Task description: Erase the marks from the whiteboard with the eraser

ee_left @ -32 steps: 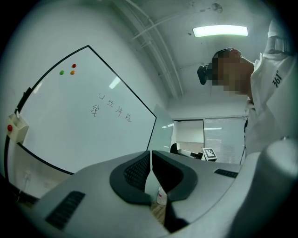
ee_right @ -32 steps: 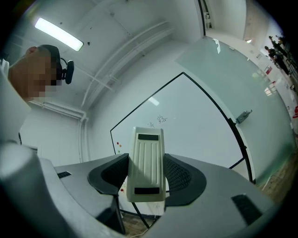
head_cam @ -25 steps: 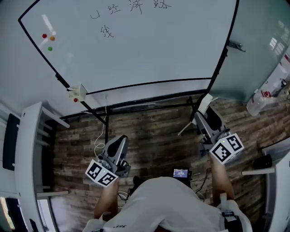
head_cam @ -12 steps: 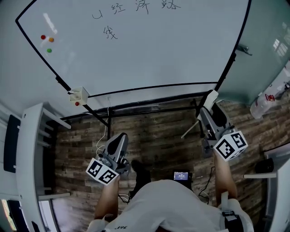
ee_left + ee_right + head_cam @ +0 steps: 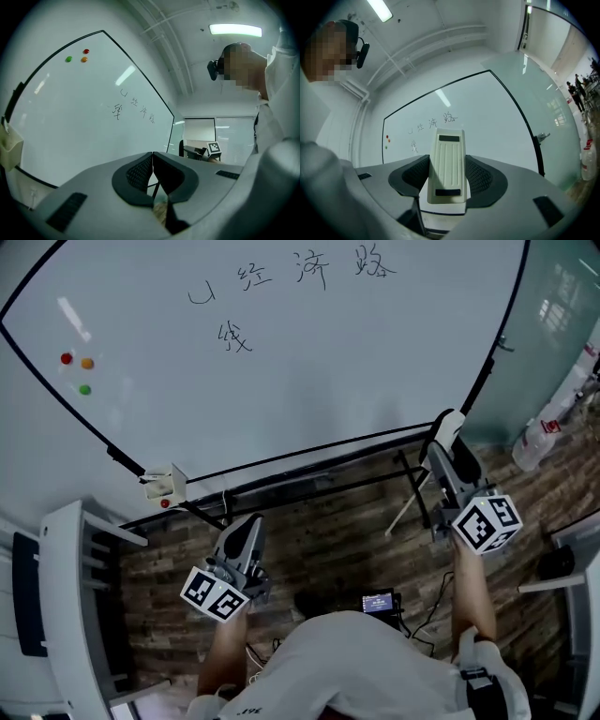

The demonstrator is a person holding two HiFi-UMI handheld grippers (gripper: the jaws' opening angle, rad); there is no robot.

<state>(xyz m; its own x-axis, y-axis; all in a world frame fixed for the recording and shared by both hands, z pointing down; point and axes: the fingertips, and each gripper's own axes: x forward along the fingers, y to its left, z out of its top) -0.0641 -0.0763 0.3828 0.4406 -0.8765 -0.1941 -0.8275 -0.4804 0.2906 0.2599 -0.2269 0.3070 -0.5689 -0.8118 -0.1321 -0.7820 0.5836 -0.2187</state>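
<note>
A large whiteboard (image 5: 309, 362) on a black stand fills the upper head view; black handwritten marks (image 5: 309, 270) sit near its top, with one more mark (image 5: 234, 337) below them. My right gripper (image 5: 448, 432) is shut on a cream eraser (image 5: 447, 166) and is raised near the board's lower right corner. The eraser (image 5: 448, 427) points at the board and stands apart from the marks (image 5: 433, 122). My left gripper (image 5: 246, 532) hangs low over the floor, shut and empty, jaws touching. The marks (image 5: 133, 107) show far off in the left gripper view.
Three round magnets (image 5: 77, 371) stick to the board's left side. A small white box (image 5: 161, 484) hangs at its lower left corner. A white shelf unit (image 5: 70, 615) stands left, a glass wall (image 5: 562, 296) and a white bottle-like object (image 5: 539, 437) right. Cables and a small device (image 5: 378, 602) lie on the wooden floor.
The right gripper with the eraser has risen and come closer to the board's lower right corner. The head view has tilted, showing more of the board. The left gripper has barely moved.
</note>
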